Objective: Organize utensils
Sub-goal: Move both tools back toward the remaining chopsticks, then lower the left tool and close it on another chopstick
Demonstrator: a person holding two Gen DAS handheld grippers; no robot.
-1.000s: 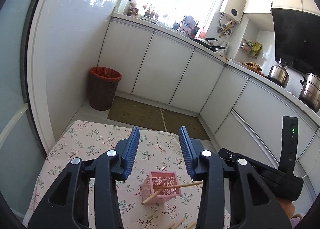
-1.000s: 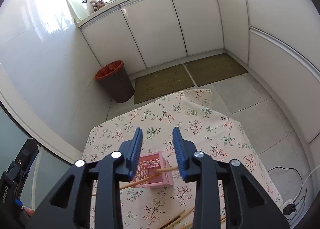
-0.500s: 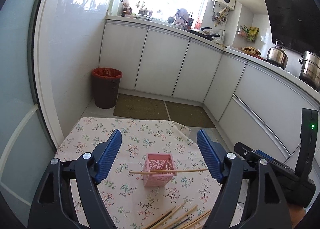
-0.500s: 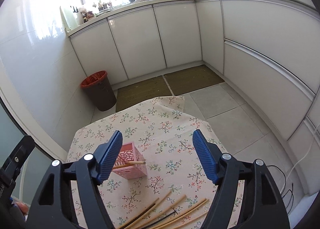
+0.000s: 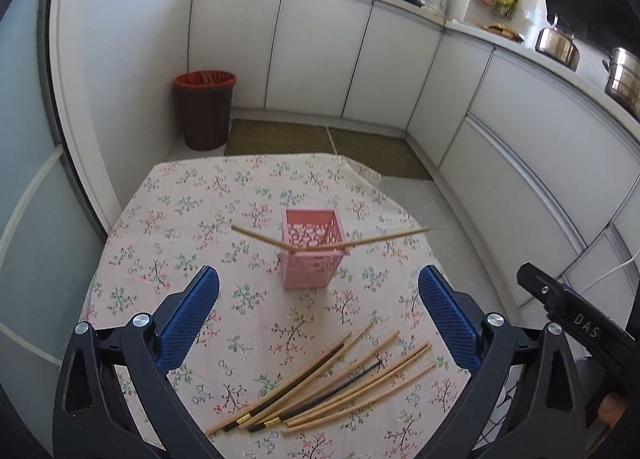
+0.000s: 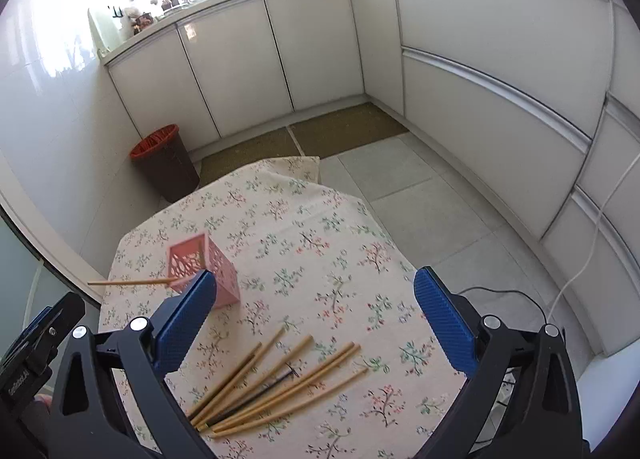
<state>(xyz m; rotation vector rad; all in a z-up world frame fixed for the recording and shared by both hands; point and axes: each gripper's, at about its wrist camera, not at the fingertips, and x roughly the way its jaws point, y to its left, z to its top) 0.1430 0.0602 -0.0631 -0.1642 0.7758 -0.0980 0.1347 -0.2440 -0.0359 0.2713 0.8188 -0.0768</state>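
Pink basket (image 5: pixel 312 249) upright on floral tablecloth (image 5: pixel 192 219); two chopsticks (image 5: pixel 384 238) lean out over basket rim. Loose chopstick pile (image 5: pixel 328 387) nearer than basket. Left gripper (image 5: pixel 319 313), right gripper (image 6: pixel 316 317): fingers wide apart, holding nothing.

We count one pink basket (image 5: pixel 313 251) holding two chopsticks (image 5: pixel 376 239), and roughly eight loose chopsticks (image 5: pixel 320 387) near it on the worktop (image 5: pixel 192 211).

Two cameras look down at one table

Each sits behind its own open fingers, facing the far cupboards. Both see the pink basket (image 5: pixel 311 247) (image 6: pixel 205 269) and the near chopsticks (image 5: pixel 324 383) (image 6: pixel 276 379).
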